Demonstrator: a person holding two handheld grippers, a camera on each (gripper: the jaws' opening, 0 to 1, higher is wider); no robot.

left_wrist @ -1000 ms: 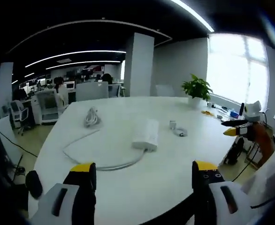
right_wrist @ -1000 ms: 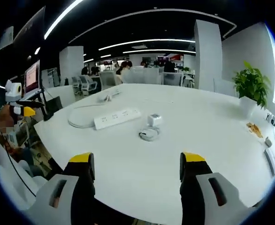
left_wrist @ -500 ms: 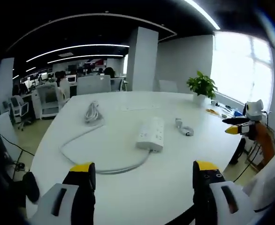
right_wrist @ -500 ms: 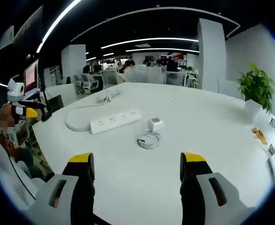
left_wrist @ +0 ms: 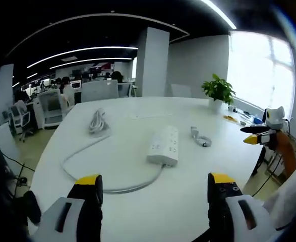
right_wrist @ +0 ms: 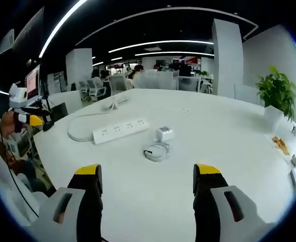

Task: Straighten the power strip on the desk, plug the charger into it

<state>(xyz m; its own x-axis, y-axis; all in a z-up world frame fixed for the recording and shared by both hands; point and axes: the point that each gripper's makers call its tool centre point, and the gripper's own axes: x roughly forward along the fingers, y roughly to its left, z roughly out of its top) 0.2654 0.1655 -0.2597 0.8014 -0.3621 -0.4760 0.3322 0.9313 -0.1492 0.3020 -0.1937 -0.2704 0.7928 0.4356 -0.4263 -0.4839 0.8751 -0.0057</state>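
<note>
A white power strip (left_wrist: pixel 165 146) (right_wrist: pixel 120 130) lies on the big white desk (left_wrist: pixel 137 201) (right_wrist: pixel 228 141), its thick white cord (left_wrist: pixel 95 166) (right_wrist: pixel 79 132) looping toward the near edge and running to a coiled bundle (left_wrist: pixel 97 121) farther back. A small white charger cube (right_wrist: pixel 163 133) with a coiled cable (right_wrist: pixel 156 150) sits just beyond the strip's end; in the left gripper view the charger (left_wrist: pixel 200 137) lies right of the strip. My left gripper (left_wrist: pixel 153 184) hangs open over the near desk edge, well short of the strip. Open too, my right gripper (right_wrist: pixel 146 174) is held short of the charger. The other gripper shows at the view's side (left_wrist: pixel 261 135) (right_wrist: pixel 24 117).
A potted green plant (left_wrist: pixel 218 92) (right_wrist: pixel 276 96) stands at the desk's far side near the window, with small items (left_wrist: pixel 233 119) (right_wrist: pixel 281 143) beside it. White pillars, office chairs, desks with monitors and people fill the room behind. A person's sleeve (right_wrist: pixel 1 171) is at the left edge.
Both views have drifted a little closer to the desk, so the strip and charger sit slightly lower and nearer. Nothing on the desk has moved; both grippers stay open.
</note>
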